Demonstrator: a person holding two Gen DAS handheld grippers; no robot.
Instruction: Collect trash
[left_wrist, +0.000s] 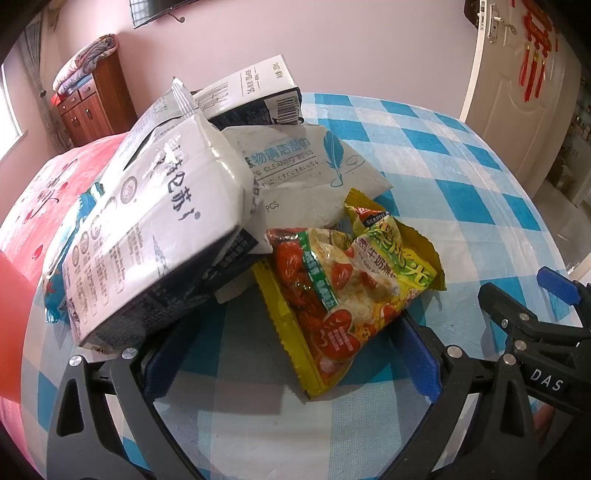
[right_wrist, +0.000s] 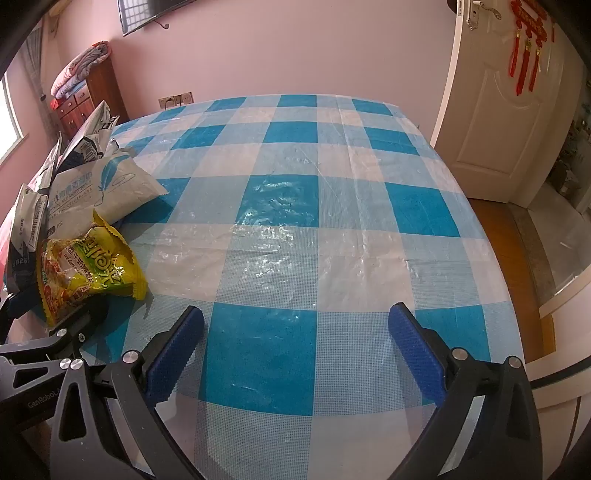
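A pile of trash lies on the blue-checked tablecloth (left_wrist: 424, 155): a white milk carton (left_wrist: 155, 236), a second carton (left_wrist: 255, 96) behind it, a white wet-wipes pack (left_wrist: 306, 177) and a yellow-red snack wrapper (left_wrist: 343, 291). My left gripper (left_wrist: 291, 373) is open, its jaws on either side of the wrapper's near end, low over the cloth. My right gripper (right_wrist: 295, 354) is open and empty over bare cloth, right of the pile; it also shows in the left wrist view (left_wrist: 532, 314). The wrapper (right_wrist: 92, 266) and wipes pack (right_wrist: 103, 184) lie at the left of the right wrist view.
A red bedspread (left_wrist: 40, 206) borders the table on the left. A wooden cabinet (left_wrist: 92, 103) with folded quilts stands by the far wall. A white door (right_wrist: 509, 122) is at the right, beyond the table edge (right_wrist: 491, 258) and the wooden floor.
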